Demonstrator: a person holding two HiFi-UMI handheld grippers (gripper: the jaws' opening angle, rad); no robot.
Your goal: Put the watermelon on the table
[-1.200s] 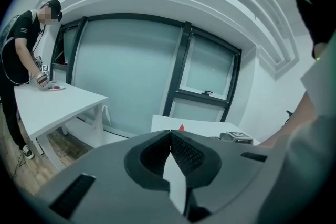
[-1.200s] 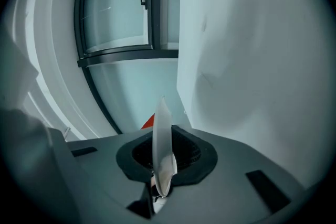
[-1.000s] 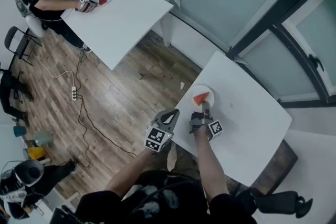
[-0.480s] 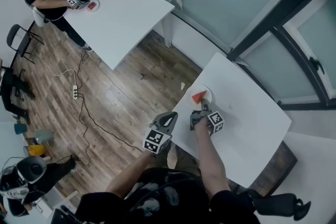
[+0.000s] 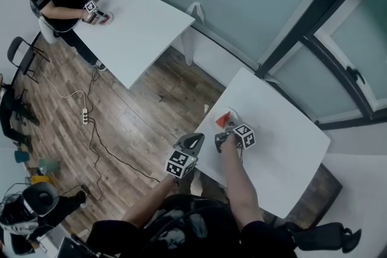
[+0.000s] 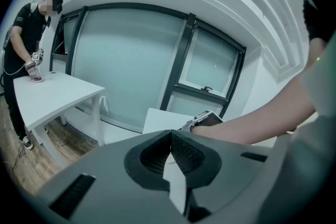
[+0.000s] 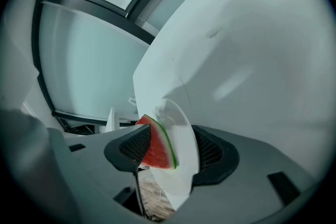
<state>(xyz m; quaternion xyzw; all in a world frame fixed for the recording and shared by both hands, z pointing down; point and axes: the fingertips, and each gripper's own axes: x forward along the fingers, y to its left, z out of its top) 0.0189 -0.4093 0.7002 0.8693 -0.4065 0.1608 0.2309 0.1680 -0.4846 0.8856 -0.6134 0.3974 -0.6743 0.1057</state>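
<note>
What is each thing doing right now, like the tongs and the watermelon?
Left tongs: shut, holding nothing.
Right tongs: opening, with the watermelon between the jaws.
Watermelon: one slice, resting on the plate.
Plate: sitting on the white table, near its edge.

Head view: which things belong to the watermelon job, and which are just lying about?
Job: watermelon slice, white plate, near table, right tool (jaws opening, slice between them).
Lying about: far table, power strip on the floor, chair.
</note>
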